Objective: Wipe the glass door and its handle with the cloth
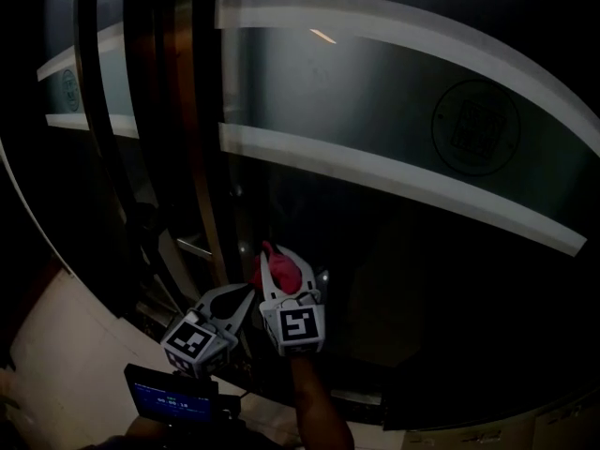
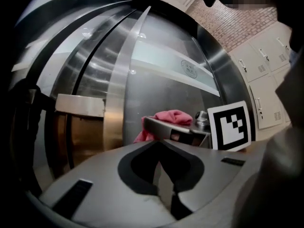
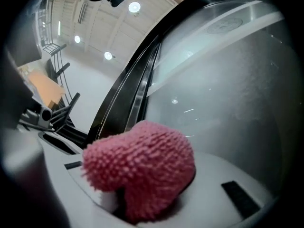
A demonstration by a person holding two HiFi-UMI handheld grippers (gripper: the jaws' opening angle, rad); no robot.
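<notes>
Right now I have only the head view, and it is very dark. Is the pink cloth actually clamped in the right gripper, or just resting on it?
Observer: Clamped. The right gripper view shows the right gripper with its jaws shut on the pink cloth, which bulges out in a bunch towards the glass door. I cannot tell whether it touches the glass.
Operator: And is the left gripper holding anything?
Observer: No. In the left gripper view the left gripper has its jaw tips together with nothing between them, and an upright metal bar of the door stands ahead of it.
</notes>
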